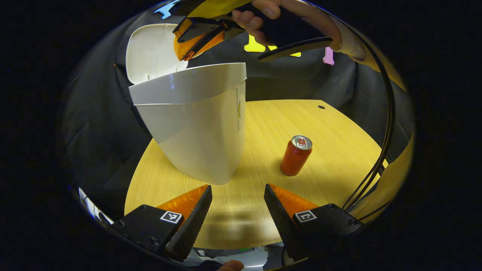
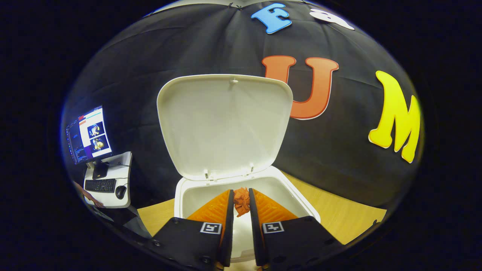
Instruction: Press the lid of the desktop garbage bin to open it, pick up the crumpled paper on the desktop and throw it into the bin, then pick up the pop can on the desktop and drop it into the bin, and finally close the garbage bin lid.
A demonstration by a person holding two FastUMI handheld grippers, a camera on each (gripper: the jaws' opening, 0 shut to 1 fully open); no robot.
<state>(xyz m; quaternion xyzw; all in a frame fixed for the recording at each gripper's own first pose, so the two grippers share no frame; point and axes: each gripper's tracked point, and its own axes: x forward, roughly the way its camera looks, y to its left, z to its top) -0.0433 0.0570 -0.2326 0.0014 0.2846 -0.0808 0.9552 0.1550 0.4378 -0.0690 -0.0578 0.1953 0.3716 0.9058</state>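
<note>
The white desktop bin (image 1: 196, 128) stands on the wooden table with its lid (image 1: 150, 52) swung up. In the right gripper view I look down into the bin's mouth (image 2: 286, 192), and the lid (image 2: 226, 124) stands upright behind it. My right gripper (image 2: 241, 196) is shut on an orange crumpled paper (image 2: 241, 201), held over the opening. The left gripper view shows that gripper (image 1: 185, 56), in a hand (image 1: 263, 15), above the bin's rim. A red pop can (image 1: 296, 155) stands upright to the right of the bin. My left gripper (image 1: 238, 195) hangs open and low, in front of the bin and the can.
The round-edged wooden table (image 1: 339, 124) stretches behind and right of the can. A black cable (image 1: 384, 143) runs down the right side. Off to the left in the right gripper view, a small white desk (image 2: 113, 180) carries a monitor (image 2: 88, 133), keyboard and mouse.
</note>
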